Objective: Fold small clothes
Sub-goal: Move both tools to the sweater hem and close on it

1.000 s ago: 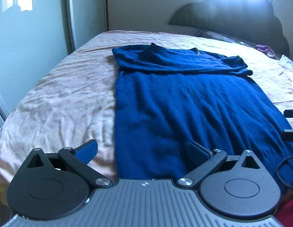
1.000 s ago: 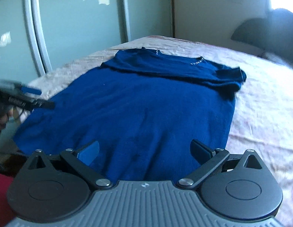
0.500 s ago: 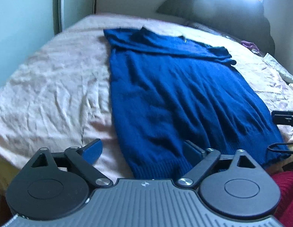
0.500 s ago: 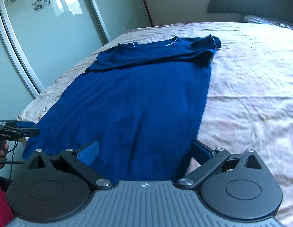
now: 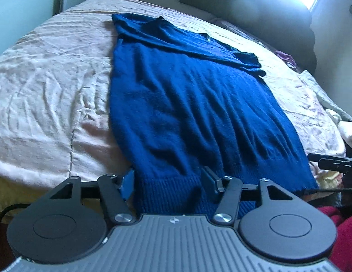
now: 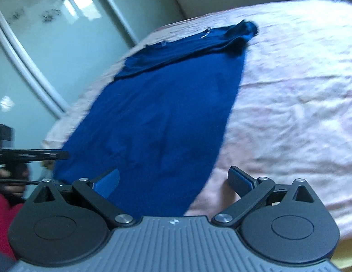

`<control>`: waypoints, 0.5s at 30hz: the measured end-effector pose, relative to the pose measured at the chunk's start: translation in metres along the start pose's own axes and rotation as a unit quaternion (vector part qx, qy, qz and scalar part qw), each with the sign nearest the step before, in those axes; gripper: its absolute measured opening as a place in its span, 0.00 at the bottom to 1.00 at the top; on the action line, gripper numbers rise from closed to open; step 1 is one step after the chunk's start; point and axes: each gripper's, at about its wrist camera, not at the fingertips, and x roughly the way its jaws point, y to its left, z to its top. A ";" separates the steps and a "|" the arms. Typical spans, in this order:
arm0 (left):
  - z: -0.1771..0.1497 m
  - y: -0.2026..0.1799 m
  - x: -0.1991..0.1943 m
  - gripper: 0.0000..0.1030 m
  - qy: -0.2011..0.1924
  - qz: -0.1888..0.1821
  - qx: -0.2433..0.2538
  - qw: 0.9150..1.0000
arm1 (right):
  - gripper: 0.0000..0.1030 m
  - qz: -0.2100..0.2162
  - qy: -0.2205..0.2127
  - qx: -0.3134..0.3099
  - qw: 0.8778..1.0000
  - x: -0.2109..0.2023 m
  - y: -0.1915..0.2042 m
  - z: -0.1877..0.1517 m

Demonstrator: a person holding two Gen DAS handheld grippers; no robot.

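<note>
A dark blue knit sweater (image 5: 187, 104) lies flat on the bed, collar far, ribbed hem at the near edge. My left gripper (image 5: 168, 182) sits at the hem's left corner. Its jaws are closing with the ribbed hem between them; one finger is outside the sweater's left edge and the other rests on the fabric, with a gap still showing. My right gripper (image 6: 173, 180) stands open over the hem's right corner of the sweater (image 6: 164, 113), one finger above the cloth and one above the bedspread. In each wrist view the other gripper's fingers (image 5: 328, 163) (image 6: 30, 155) show at the side edge.
The pink wrinkled bedspread (image 5: 46, 95) covers the bed. Mirrored wardrobe doors (image 6: 51, 52) stand to the left and a dark headboard (image 5: 255, 6) at the far end. Loose pale cloth (image 5: 328, 104) lies at the bed's right side. A red sleeve (image 5: 343, 226) is near.
The left gripper tipped down onto the hem and its jaws narrowed around it. The right gripper slid right to the hem's other corner and rolled, tilting its view.
</note>
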 end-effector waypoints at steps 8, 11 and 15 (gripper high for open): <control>-0.014 0.001 0.002 0.86 -0.033 -0.056 0.035 0.997 | 0.97 0.058 0.009 0.040 0.997 -0.004 -0.013 -0.010; -0.014 -0.006 0.005 0.84 -0.037 -0.047 0.049 0.997 | 0.76 0.067 0.005 0.040 0.997 0.005 -0.006 -0.011; -0.013 -0.006 0.006 0.72 -0.037 -0.040 0.051 0.997 | 0.36 0.071 0.011 0.028 0.997 0.018 0.005 -0.013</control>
